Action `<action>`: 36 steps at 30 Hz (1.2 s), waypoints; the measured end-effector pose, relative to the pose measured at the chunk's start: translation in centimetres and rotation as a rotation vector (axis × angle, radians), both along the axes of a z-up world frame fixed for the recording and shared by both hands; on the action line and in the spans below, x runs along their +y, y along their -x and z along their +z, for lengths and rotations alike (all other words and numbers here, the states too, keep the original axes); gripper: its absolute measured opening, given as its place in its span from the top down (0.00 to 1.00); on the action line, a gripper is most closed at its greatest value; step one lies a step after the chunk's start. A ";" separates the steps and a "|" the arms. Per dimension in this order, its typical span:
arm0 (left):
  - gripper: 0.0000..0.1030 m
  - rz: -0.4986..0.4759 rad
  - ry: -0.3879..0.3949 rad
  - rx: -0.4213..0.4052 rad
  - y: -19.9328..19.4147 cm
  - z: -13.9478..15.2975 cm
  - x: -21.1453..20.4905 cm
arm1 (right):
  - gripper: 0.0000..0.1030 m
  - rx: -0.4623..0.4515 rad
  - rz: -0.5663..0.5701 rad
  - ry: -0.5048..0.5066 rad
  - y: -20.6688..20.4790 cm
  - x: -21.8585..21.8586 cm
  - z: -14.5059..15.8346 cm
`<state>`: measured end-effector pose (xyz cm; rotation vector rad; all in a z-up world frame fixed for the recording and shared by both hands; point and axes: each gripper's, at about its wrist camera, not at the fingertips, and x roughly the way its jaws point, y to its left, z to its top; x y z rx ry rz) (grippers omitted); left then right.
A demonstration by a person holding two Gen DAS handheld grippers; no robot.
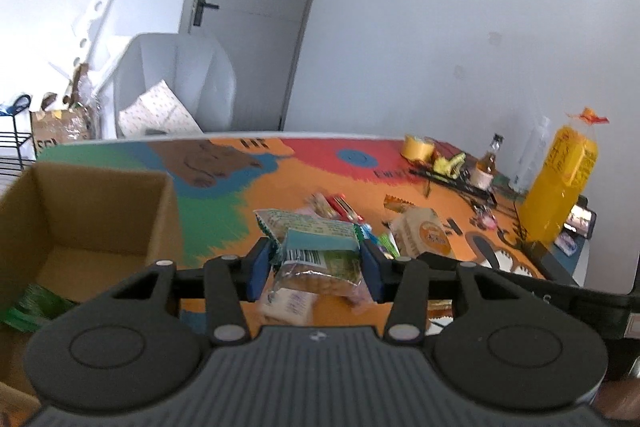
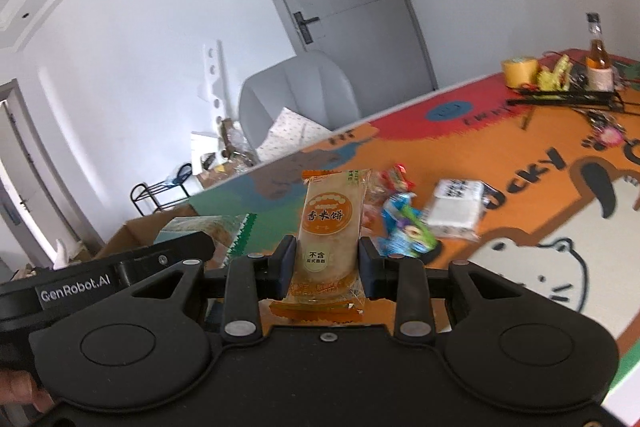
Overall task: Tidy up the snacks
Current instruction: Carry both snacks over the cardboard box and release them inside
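My left gripper (image 1: 316,267) is shut on a green-and-white snack packet (image 1: 316,247) and holds it above the colourful table mat (image 1: 224,223), just right of an open cardboard box (image 1: 80,227). My right gripper (image 2: 326,263) is shut on an orange rice-cracker packet (image 2: 330,227) and holds it upright above the mat (image 2: 520,187). The same orange packet shows in the left wrist view (image 1: 420,231). Loose snacks lie on the mat: a blue-green packet (image 2: 404,227), a white packet (image 2: 456,207) and red wrappers (image 2: 394,179). The box shows at the left of the right wrist view (image 2: 136,231).
A tall yellow bag (image 1: 560,183), a yellow tape roll (image 1: 418,147), a small bottle (image 1: 490,155) and a black rack (image 2: 568,99) stand at the mat's far right. A grey chair (image 1: 176,87) and a door (image 1: 256,7) are behind the table.
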<state>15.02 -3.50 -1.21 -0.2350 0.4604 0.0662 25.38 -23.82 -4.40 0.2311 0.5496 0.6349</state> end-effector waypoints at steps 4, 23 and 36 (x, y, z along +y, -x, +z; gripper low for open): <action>0.55 0.025 -0.019 -0.020 0.5 1.2 1.6 | 0.70 -0.013 0.020 -0.020 0.3 1.4 0.8; 0.55 0.123 0.010 -0.054 3.1 3.2 8.9 | 0.70 -0.043 0.107 -0.013 1.9 8.8 3.0; 0.54 0.199 0.062 -0.019 3.5 1.5 14.2 | 0.70 -0.039 0.174 0.028 2.9 14.2 3.0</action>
